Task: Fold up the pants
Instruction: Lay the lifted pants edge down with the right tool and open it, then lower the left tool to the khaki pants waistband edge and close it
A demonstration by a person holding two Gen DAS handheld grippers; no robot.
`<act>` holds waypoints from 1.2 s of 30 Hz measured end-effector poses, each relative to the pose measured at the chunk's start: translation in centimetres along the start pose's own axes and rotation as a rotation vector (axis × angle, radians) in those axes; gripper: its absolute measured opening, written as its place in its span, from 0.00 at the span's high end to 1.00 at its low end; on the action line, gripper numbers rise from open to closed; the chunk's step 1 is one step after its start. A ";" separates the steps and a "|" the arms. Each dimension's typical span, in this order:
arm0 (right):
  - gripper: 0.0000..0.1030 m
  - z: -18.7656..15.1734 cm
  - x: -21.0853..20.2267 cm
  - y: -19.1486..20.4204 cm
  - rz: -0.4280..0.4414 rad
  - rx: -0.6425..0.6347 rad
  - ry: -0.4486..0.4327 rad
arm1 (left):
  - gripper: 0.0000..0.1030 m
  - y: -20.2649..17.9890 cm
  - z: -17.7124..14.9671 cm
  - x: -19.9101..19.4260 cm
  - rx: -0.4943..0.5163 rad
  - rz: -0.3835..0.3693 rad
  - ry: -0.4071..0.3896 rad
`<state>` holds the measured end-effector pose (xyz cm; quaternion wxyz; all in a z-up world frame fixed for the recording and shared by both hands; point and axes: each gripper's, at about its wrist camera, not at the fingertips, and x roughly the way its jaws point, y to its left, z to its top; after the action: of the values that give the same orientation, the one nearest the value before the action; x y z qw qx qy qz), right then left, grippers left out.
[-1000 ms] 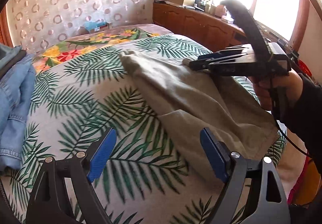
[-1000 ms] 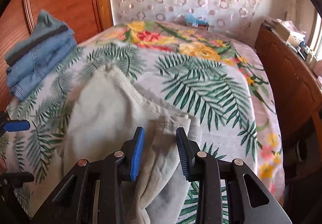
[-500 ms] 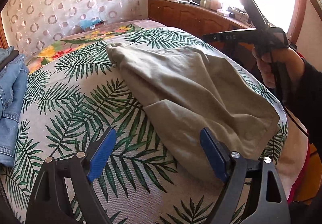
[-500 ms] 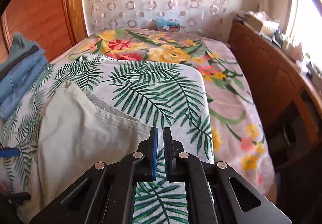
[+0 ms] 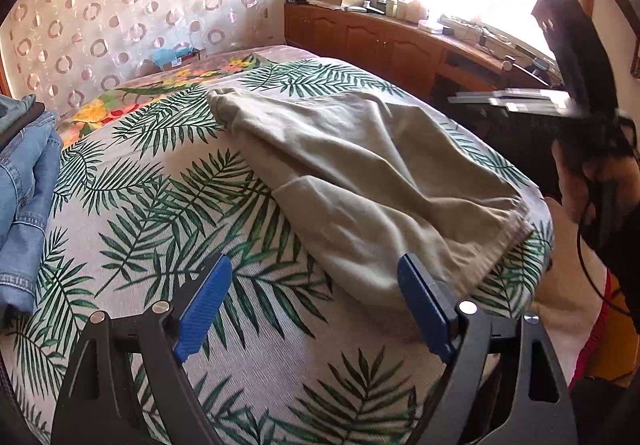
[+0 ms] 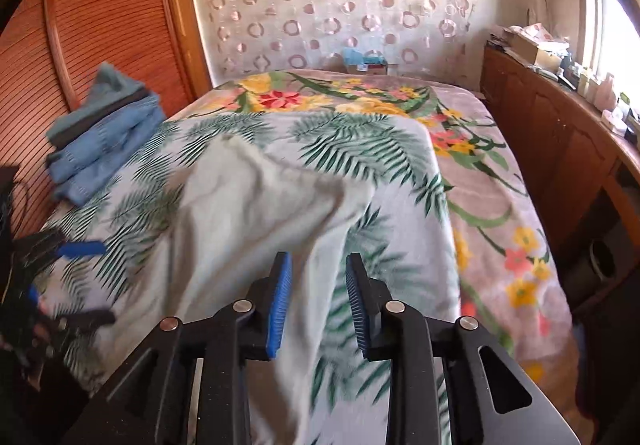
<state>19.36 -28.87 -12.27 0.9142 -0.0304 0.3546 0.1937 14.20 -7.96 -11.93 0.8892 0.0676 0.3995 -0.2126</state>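
Observation:
Beige pants (image 5: 360,173) lie folded lengthwise on the palm-leaf bedspread (image 5: 160,205), one end hanging toward the bed's near right edge. They also show in the right wrist view (image 6: 248,229). My left gripper (image 5: 316,305) is open and empty, low over the bedspread beside the pants' near end. My right gripper (image 6: 316,297) is open and empty, above the pants' right edge; it appears blurred at the right of the left wrist view (image 5: 520,101). The left gripper shows at the left edge of the right wrist view (image 6: 60,277).
A stack of folded blue jeans (image 5: 24,197) sits on the bed's left side, also seen in the right wrist view (image 6: 104,137). A wooden cabinet (image 6: 560,133) with clutter runs along the right wall. A wooden slatted headboard (image 6: 80,25) stands at the left.
My right gripper shut, lifted away from the pants, then opened again and pulled back. The pants stayed lying on the bed. My left gripper stayed open, drifting slightly.

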 end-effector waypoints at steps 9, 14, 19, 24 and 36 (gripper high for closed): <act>0.70 -4.7 -3.0 0.6 -0.023 0.000 0.018 | 0.18 -1.0 -2.1 -1.0 0.044 -0.016 0.023; 0.70 -5.3 -3.1 1.2 -0.050 0.018 0.017 | 0.29 -1.2 -2.9 -0.6 0.061 -0.022 0.048; 0.70 -6.0 -3.8 1.9 -0.040 0.048 0.018 | 0.44 -1.3 -2.9 -0.1 0.064 -0.020 0.056; 0.69 -6.4 -3.8 2.3 -0.052 0.045 0.021 | 0.67 -2.1 -2.7 0.5 0.076 -0.043 0.055; 0.69 -6.8 -3.6 1.8 -0.027 0.065 0.029 | 0.97 -3.6 -2.7 -1.6 0.111 -0.105 0.018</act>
<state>11.92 -29.67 -14.88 0.9121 -0.0084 0.3734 0.1691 9.84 -9.89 -12.38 0.8682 0.0975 0.3980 -0.2800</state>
